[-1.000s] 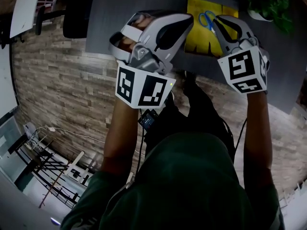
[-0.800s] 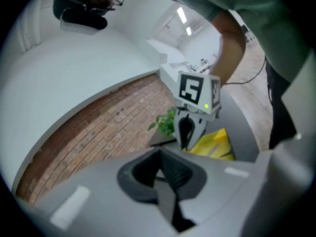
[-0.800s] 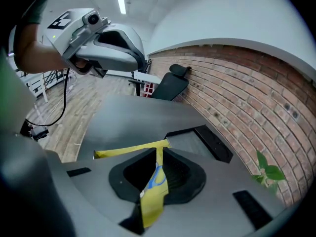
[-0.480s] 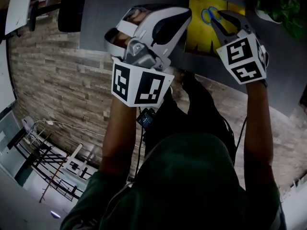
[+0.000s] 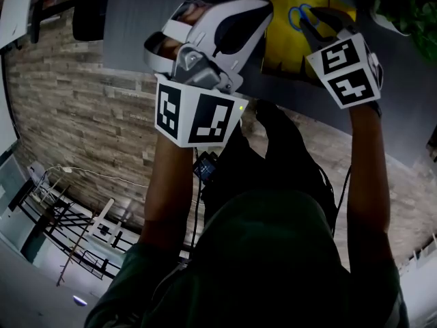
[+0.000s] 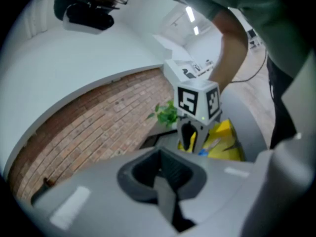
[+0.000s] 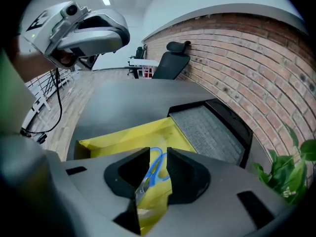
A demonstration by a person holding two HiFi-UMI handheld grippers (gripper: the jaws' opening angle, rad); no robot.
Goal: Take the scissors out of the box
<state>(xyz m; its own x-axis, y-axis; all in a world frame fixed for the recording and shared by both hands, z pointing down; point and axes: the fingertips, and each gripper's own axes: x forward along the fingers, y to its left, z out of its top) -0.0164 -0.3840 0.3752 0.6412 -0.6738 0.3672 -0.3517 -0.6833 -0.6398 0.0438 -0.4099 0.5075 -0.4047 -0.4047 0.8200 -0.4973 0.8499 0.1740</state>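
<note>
Since the earlier frame both grippers have come down toward the table [image 5: 136, 19]. The right gripper [image 7: 158, 154], then clenched, has just been opening its jaws. It now hangs over the yellow box [image 7: 116, 137], tilted steeply down. Its jaws stand apart and released, and neither pad presses on anything.

The scissors [image 7: 154, 169] lie flat inside the box. Their blue handles are at the far end and the blades point back toward the gripper. In the right gripper view they line up with the gap between the jaws.

The box sits close to the table's near edge, with a dark framed mat [image 7: 210, 130] just beside it. A potted plant [image 7: 291, 174] is toward the right edge.

The left gripper [image 6: 160, 162] is over the near edge, left of the box, with its jaws together and nothing between them.
</note>
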